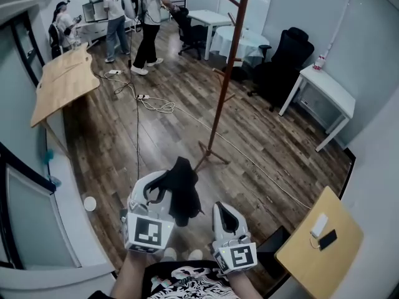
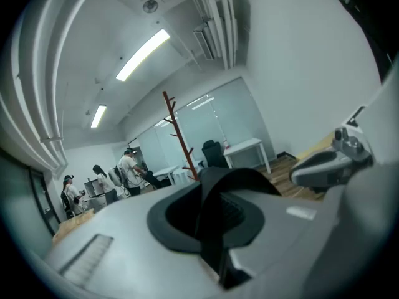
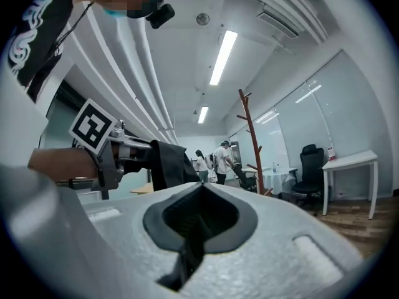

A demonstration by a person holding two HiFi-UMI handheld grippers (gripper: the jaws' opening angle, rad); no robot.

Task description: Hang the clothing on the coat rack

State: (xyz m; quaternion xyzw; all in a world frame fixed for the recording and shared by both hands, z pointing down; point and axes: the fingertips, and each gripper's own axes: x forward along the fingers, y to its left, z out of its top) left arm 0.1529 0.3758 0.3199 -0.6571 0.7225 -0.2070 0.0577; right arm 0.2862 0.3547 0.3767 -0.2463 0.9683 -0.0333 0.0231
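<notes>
Nearby, a cable [image 1: 163, 108] trails past the coat rack [image 1: 225, 73] base

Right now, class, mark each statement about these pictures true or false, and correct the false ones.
1. The left gripper holds a black garment. True.
2. The garment already hangs on the rack. False: the rack is bare and stands apart, ahead of the grippers.
3. The right gripper grips a sleeve. False: its jaws are shut on nothing.
4. People stand at the far end of the room. True.
5. The rack stands on carpet. False: it stands on a wood floor.
</notes>
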